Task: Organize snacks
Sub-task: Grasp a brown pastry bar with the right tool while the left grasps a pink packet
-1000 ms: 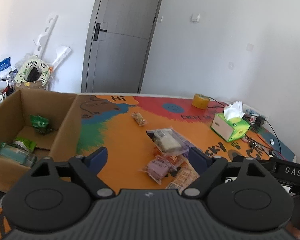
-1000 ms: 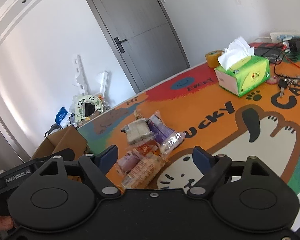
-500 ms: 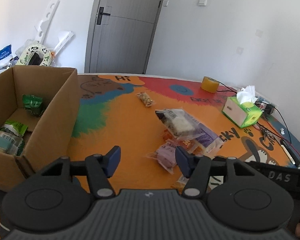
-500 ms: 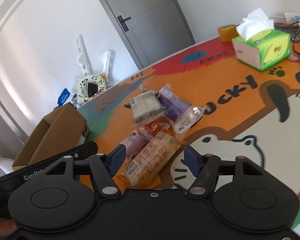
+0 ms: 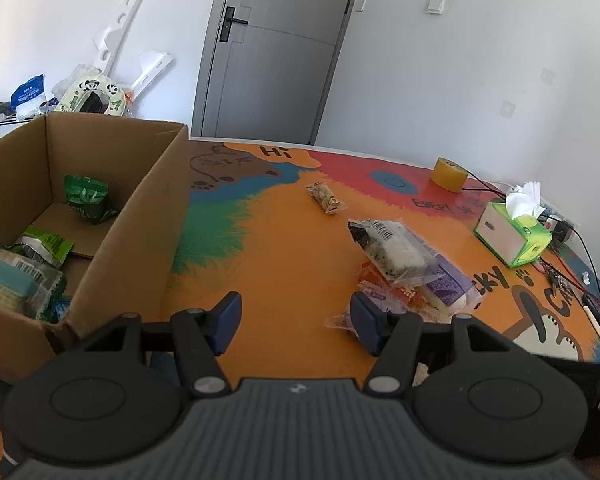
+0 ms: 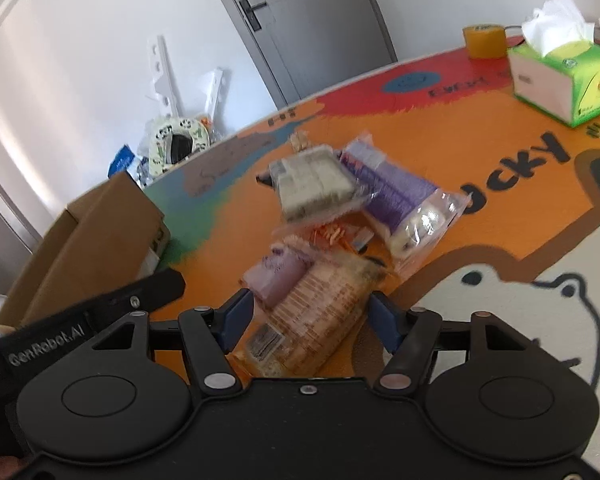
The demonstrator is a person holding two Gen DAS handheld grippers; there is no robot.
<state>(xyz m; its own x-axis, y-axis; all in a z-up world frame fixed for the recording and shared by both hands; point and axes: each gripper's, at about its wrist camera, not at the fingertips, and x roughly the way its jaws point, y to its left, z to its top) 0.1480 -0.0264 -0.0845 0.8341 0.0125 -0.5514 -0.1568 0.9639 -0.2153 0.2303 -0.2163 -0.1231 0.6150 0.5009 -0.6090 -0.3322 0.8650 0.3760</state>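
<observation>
Since the earlier frames: both grippers advanced toward the snack pile, both sets of jaws narrowed from wide to a moderate gap; pile now larger in both views, cardboard box nearer in the left view.

Painted table (image 5: 284, 240): orange ground, cartoon lettering. Cardboard box (image 5: 140, 216) at the left edge, open-topped, already holding green packets (image 5: 86, 198) and other wrapped items. Tissue box (image 5: 512, 236) and tape roll (image 5: 449, 169) well apart from the pile, at the far right side.

Snack pile (image 6: 340, 216) in mid-table, packets overlapping: white rice-cake pack (image 5: 392, 248) on top, purple pack (image 6: 396, 192) beside it, tan cracker pack (image 6: 320, 316) nearest. One small bar (image 5: 326, 198) lying alone, apart from the rest.

Right gripper (image 6: 310, 316): jaws partly open, straddling the cracker pack, not seen closed on it; contact with the wrapper cannot be told through the blur. Left gripper (image 5: 296, 318): jaws partly open, empty, over bare table between box and pile, right fingertip just beside the pile's near edge.

Risks, as judged: cracker pack overlapped by neighbouring pink packet (image 6: 276, 280), so closure likely to catch two wrappers or drag the pile. Glossy film apt to slip from the pads. Hard closure liable to crush crackers. Left gripper close alongside; collision possible on lift.
</observation>
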